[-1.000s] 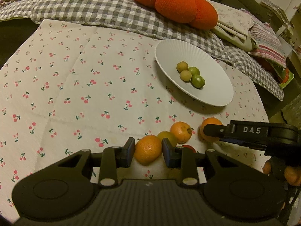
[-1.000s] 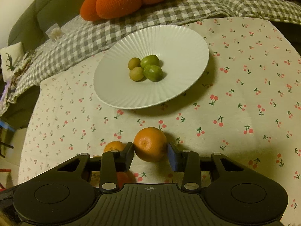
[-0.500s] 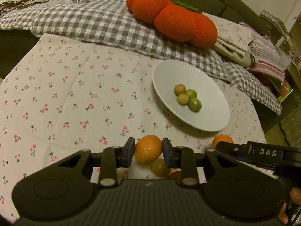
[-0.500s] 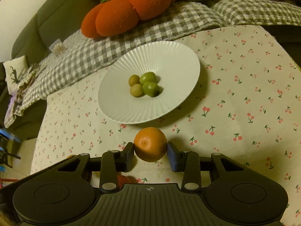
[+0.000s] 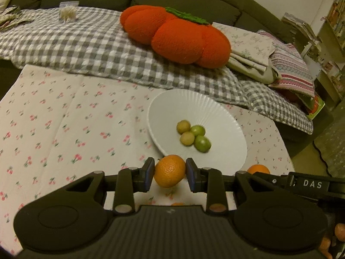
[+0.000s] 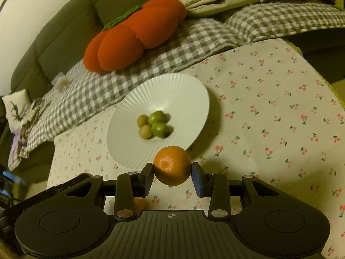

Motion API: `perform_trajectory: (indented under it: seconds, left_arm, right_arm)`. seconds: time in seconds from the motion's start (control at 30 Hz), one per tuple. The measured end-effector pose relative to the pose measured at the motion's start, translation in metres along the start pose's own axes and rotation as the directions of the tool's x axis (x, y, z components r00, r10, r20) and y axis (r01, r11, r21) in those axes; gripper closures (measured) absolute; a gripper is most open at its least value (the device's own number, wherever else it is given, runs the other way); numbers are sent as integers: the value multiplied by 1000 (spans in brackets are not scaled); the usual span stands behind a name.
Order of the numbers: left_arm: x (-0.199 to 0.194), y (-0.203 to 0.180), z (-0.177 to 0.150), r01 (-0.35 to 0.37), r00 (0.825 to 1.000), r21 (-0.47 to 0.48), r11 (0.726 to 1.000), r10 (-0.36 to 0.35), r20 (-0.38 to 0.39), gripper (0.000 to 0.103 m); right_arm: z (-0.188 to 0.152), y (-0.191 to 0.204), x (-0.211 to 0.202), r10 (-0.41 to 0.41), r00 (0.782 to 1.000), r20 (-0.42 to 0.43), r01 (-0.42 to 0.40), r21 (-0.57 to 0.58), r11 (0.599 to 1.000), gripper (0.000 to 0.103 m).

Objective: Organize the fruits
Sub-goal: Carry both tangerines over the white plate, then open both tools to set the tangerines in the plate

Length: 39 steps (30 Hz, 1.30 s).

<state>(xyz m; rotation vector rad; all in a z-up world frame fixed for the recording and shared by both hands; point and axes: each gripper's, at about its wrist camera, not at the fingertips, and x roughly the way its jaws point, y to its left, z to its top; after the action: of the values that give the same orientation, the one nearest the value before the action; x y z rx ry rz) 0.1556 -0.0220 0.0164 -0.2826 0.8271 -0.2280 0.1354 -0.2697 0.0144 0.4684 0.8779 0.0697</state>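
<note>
My left gripper (image 5: 170, 173) is shut on an orange (image 5: 169, 171) and holds it above the cherry-print cloth, just before the near rim of the white ribbed plate (image 5: 217, 112). My right gripper (image 6: 172, 172) is shut on another orange (image 6: 172, 165), lifted at the plate's (image 6: 172, 90) near edge. The plate holds several small green and yellow-green fruits (image 5: 193, 135), also in the right wrist view (image 6: 154, 124). The right gripper's body (image 5: 301, 184) shows in the left wrist view with its orange (image 5: 258, 169) peeking behind it. Bits of fruit (image 5: 177, 204) on the cloth below are mostly hidden.
A cherry-print tablecloth (image 5: 64, 129) covers the table. Behind it lie a grey checked blanket (image 5: 86, 47), a large orange pumpkin cushion (image 5: 176, 34) and folded fabrics (image 5: 280, 60) on a dark sofa. The table edge drops off at the right (image 5: 289, 157).
Both grippers have lifted their oranges off the cloth and moved them toward the plate. The loose fruits left on the cloth have slipped below the gripper bodies.
</note>
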Motion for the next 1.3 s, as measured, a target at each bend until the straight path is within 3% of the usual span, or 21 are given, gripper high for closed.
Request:
perform_trajectory:
  seconds: [0.6,1.13,1.23,1.27,1.3]
  left_arm:
    - [51,-27,9,89,995,44,995,-91,36,73]
    - [88,-21,6,131,990,-14,991,-132,-42,72]
    - [89,-20,6,137,989,-26,990,-138,-44,66]
    - [89,-20,7,138,989,-29,990,-139,-44,61]
    - [88,-20,7,135,990,-33,990,-137,-39,48]
  right_arm:
    - [23,-5,20,-52,998,43,52,-4,999,66]
    - [31,3,50,-60,998,31,63,-95,993,66]
    - [32,3,53,-61,998,34,64,-96,993,64]
    - [33,4,54,-63,997,38,67,-97,993,64]
    - [33,4,54,-64,997,42,68,-99,993,63]
